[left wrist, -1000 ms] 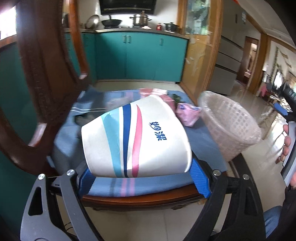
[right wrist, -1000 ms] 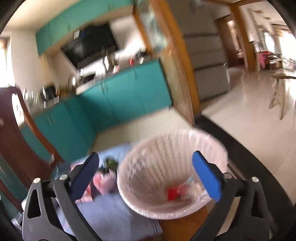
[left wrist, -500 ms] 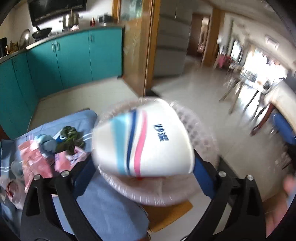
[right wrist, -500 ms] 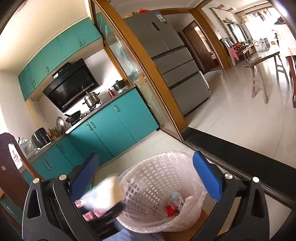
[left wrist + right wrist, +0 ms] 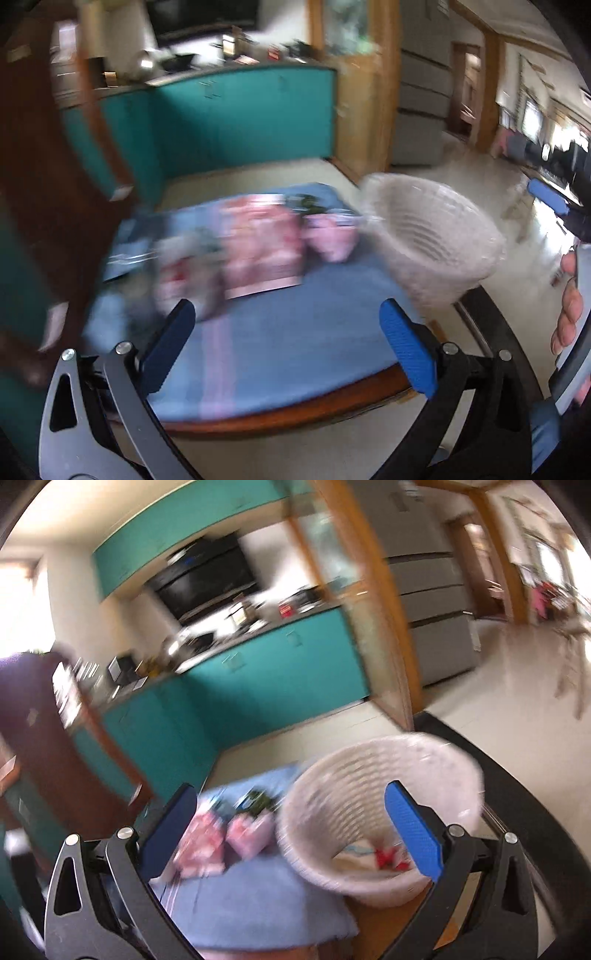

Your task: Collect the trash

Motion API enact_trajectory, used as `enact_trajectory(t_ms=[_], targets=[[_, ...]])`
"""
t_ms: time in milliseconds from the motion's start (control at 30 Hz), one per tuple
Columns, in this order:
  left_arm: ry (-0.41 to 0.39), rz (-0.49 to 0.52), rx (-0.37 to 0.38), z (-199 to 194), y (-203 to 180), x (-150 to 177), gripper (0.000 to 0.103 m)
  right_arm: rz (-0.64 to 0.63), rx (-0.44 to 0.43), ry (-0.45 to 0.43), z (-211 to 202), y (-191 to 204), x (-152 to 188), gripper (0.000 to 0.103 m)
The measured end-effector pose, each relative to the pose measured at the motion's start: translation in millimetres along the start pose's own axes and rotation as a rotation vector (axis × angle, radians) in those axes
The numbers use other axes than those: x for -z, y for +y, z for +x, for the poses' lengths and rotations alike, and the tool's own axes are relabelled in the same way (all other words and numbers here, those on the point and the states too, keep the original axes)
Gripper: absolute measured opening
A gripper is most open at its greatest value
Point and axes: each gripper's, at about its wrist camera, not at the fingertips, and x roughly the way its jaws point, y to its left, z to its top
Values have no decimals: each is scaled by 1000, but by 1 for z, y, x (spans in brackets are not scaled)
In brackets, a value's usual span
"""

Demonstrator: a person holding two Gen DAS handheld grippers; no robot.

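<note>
With its jaws just opened and nothing between them, the left gripper (image 5: 291,347) faces the pink wrappers (image 5: 262,247) straight ahead, basket (image 5: 436,243) to their right; the right gripper (image 5: 291,834), also apart and empty, sits by the basket.

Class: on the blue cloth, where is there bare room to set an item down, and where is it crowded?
Free: the near part of the cloth, from the table's front edge up to the pink wrappers. Crowded: the far half, filled with wrappers and blurred litter, and the right corner, taken by the basket.
</note>
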Motion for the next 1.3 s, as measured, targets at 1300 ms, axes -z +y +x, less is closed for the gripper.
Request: enact_trajectory(t_ms=[1300], targets=[[-12,-177,-47,-16,77,26,100,-285,-19,113,-6,90,71,99]])
